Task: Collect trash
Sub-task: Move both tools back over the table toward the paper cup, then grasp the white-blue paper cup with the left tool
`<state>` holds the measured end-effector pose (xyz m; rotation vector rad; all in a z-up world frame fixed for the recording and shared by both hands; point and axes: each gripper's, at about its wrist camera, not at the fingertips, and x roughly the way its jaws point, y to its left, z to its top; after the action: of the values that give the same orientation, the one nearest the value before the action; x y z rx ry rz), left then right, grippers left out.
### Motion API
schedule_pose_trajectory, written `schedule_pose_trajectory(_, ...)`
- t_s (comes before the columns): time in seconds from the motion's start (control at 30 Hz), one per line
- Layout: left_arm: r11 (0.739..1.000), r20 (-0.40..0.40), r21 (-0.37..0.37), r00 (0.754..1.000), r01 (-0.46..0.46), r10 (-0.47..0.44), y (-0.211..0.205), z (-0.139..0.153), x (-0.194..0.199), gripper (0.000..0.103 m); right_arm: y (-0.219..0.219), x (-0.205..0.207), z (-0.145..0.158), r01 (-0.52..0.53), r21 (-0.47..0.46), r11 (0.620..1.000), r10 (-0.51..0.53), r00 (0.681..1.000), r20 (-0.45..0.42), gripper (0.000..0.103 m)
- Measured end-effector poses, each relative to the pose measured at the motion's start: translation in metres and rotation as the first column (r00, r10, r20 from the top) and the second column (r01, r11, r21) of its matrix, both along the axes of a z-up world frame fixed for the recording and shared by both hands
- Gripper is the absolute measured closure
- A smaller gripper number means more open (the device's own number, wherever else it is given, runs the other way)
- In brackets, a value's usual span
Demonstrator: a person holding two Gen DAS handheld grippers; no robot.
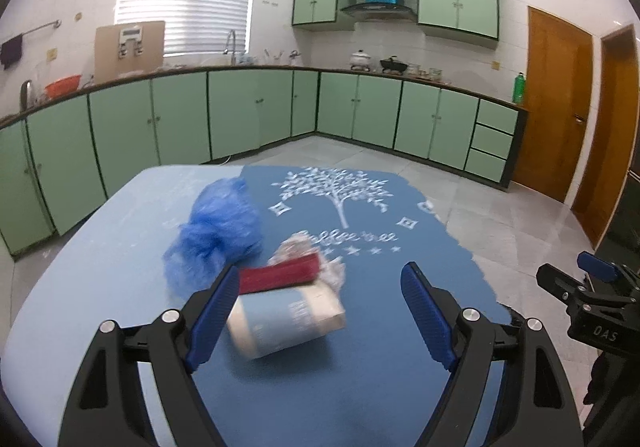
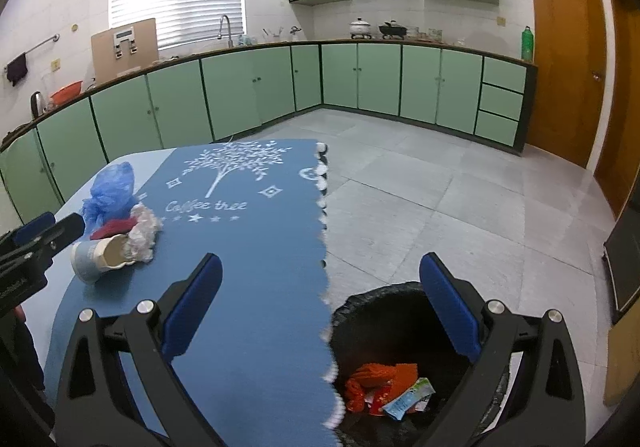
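A small heap of trash lies on the blue "Coffee tree" cloth (image 1: 360, 327): a paper cup (image 1: 288, 321) on its side, a red packet (image 1: 280, 275), a white crumpled wad (image 1: 332, 271) and a blue plastic bag (image 1: 220, 235). My left gripper (image 1: 318, 274) is open just in front of the cup, touching nothing. My right gripper (image 2: 320, 263) is open and empty, hovering over the cloth's scalloped edge and the black-lined trash bin (image 2: 360, 311) beside the table. Orange wrappers (image 2: 376, 379) lie in the bin. The right wrist view shows the cup (image 2: 100, 255) far left.
The light blue table (image 1: 100, 247) ends close behind the blue bag. Grey tiled floor (image 2: 440, 187) lies open to the right. Green cabinets (image 1: 240, 111) line the far walls and wooden doors (image 1: 556, 95) stand on the right. The other gripper (image 1: 592, 283) shows at the right edge.
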<state>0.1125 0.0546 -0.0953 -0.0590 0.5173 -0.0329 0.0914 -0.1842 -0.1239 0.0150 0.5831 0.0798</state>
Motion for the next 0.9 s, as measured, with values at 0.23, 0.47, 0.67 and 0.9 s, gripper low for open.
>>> schedule_pose_trajectory(0.23,1.0,-0.028,-0.006,0.999,-0.015,0.015,0.008,-0.011,0.001,0.022,0.022,0.007,-0.009,-0.011,-0.022,1.0,0.01,1.0,-0.003,0.007)
schedule_pose_trajectory(0.47,0.999,-0.08,-0.022,0.996,-0.043,0.041,0.012,-0.028,0.014,0.022,0.031,0.016,-0.015,-0.023,-0.033,0.999,0.022,1.0,-0.007,0.007)
schedule_pose_trajectory(0.67,0.997,-0.103,-0.022,0.993,-0.067,0.065,0.015,-0.037,0.026,0.021,0.034,0.022,-0.021,-0.035,-0.033,0.999,0.034,0.999,-0.023,0.007)
schedule_pose_trajectory(0.9,0.997,-0.127,-0.035,0.99,-0.073,0.068,0.016,-0.044,0.03,0.02,0.036,0.026,-0.026,-0.049,-0.037,0.998,0.048,0.998,-0.035,0.007)
